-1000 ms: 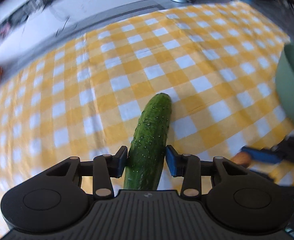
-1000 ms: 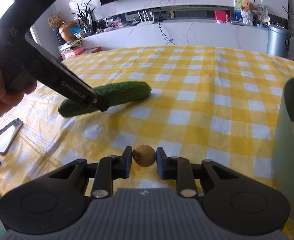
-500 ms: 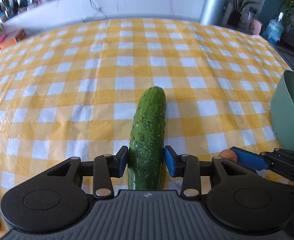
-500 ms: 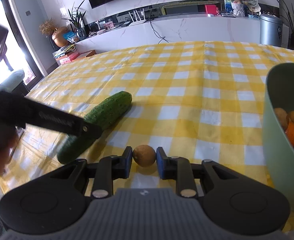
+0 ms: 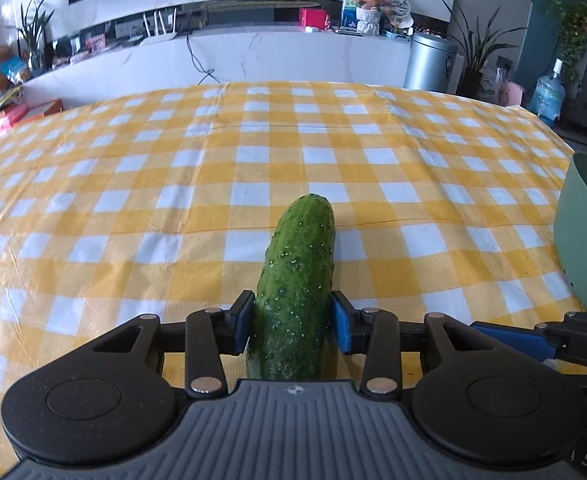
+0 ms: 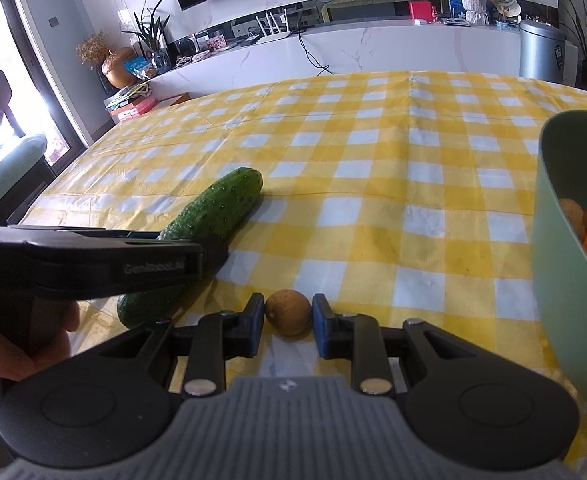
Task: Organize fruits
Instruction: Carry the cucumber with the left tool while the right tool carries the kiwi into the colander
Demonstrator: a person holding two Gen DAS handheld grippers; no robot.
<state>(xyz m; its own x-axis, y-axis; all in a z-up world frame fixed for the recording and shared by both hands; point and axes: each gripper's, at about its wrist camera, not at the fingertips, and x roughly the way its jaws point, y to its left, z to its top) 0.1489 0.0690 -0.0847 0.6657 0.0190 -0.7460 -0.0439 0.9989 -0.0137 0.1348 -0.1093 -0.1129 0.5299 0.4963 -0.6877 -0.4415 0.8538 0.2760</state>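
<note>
cucumber (image 5: 295, 280) clamped in left gripper (image 5: 292, 322)

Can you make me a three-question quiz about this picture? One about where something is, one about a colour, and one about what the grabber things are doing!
1. Where is the green bowl?
A. to the right of the small brown fruit
B. on top of the cucumber
C. under the tablecloth

2. What colours are the tablecloth squares?
A. red and black
B. yellow and white
C. blue and green

3. What is the left gripper doing?
A. hanging wide open over nothing
B. squeezing the bowl
C. shut on the cucumber

Answers:
1. A, the bowl sits at the right edge, beside the small brown fruit in the right gripper.
2. B, the cloth is yellow and white checks.
3. C, both jaws press the cucumber's sides.
</note>
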